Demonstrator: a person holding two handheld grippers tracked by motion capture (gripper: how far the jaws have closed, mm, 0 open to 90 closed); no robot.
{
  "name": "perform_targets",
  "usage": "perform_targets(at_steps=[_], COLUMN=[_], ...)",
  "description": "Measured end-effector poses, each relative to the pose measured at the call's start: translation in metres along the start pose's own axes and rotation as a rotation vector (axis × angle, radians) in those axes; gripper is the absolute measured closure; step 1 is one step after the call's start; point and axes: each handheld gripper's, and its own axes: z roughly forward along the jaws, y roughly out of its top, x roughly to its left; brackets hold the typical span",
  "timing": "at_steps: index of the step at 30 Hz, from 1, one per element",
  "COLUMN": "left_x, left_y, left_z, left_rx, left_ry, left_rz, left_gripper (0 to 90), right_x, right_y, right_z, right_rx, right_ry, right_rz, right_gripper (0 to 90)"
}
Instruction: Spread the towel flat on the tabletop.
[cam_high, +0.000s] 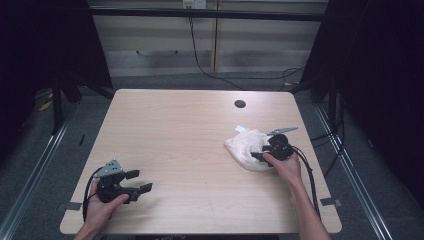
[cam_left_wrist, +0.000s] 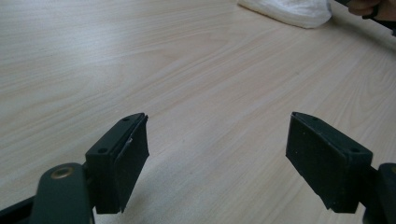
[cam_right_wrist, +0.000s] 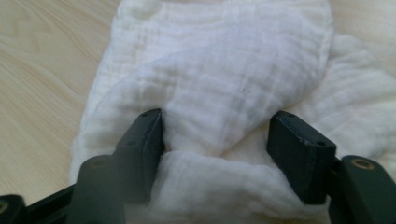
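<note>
So the thing being worked here is a crumpled white gauzy cotton cloth (cam_high: 247, 149), sitting in a loose heap on the right side of the pale wood-grain worktop (cam_high: 190, 145), a bit short of the small round dark cable hole (cam_high: 240, 104) near the far edge. You can also spot it way off in the distance in the left tool's camera (cam_left_wrist: 289, 10).

Right tool (cam_right_wrist: 217, 144) is down on the cloth with its jaws spread wide, one on each side of a raised fold. The fabric bulges up between them, and the left one looks like it's brushing the cloth, but the pads aren't pinching anything yet, so I'd call it open and not gripping. Left tool (cam_left_wrist: 217, 158) is parked near the front left corner of the worktop, jaws wide apart with nothing but bare wood between them, well away from the cloth.

My take on handling: this stuff looks super light and totally floppy, a thin muslin weave with zero stiffness. It'll drape and sag the moment it's lifted, and the layers will probably slide over each other. Not fragile and not really slippery, since the weave should give rubber pads plenty to bite on.

Best spot to grab, I reckon, is exactly that puffed-up ridge between the right jaws. A fold gives more thickness to clamp than a flat single layer, which you'd just be scraping off the wood. A hem or corner would suit spreading it out.
</note>
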Motion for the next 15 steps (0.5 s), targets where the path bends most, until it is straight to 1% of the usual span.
perform_targets(at_steps=[1,2,3,4,5,6,7,8,10,11,15], left_x=[0.0002,0.0003,0.0004,0.0003,0.0002,0.0003,0.0004,0.0004,0.0001,-0.0001,0.0003], left_y=[0.0,0.0,0.0,-0.0001,-0.0001,-0.0001,-0.0002,-0.0002,-0.0002,-0.0002,-0.0002], left_z=[0.0001,0.0002,0.0002,0.0002,0.0001,0.0001,0.0002,0.0003,0.0007,0.0007,0.0012], left_rx=[0.001,0.003,0.004,0.004,0.003,0.004,0.005,0.006,0.008,0.008,0.008], left_ry=[-0.001,0.0,-0.001,-0.001,-0.001,0.0,0.0,-0.001,-0.002,-0.003,0.001], left_rz=[-0.002,-0.002,-0.002,-0.001,-0.001,-0.001,-0.002,-0.003,-0.002,0.0,-0.002], left_gripper=[20.8,20.8,20.8,20.8,20.8,20.8,20.8,20.8,20.8,20.8,20.7], right_x=[-0.0004,-0.0004,-0.0002,0.0009,0.003,0.0034,0.0034,0.0039,0.0034,0.0039,0.0094], right_y=[-0.0008,-0.0008,-0.0013,-0.0021,-0.0044,-0.0054,-0.0054,-0.0063,-0.008,-0.0082,-0.0089], right_z=[-0.0006,-0.0006,-0.001,-0.0013,-0.001,-0.0004,-0.0004,-0.0004,-0.0002,-0.0002,0.0001], right_rx=[-0.007,-0.007,-0.007,-0.006,-0.018,-0.028,-0.028,-0.03,-0.036,-0.034,-0.029], right_ry=[0.002,0.002,-0.009,-0.002,0.018,0.023,0.023,0.03,0.053,0.055,0.068], right_rz=[-0.007,-0.007,-0.013,-0.012,-0.015,-0.021,-0.021,-0.014,0.002,0.004,-0.006], right_gripper=[51.4,51.4,58.0,64.7,73.0,76.0,76.0,77.9,79.7,79.9,80.1])
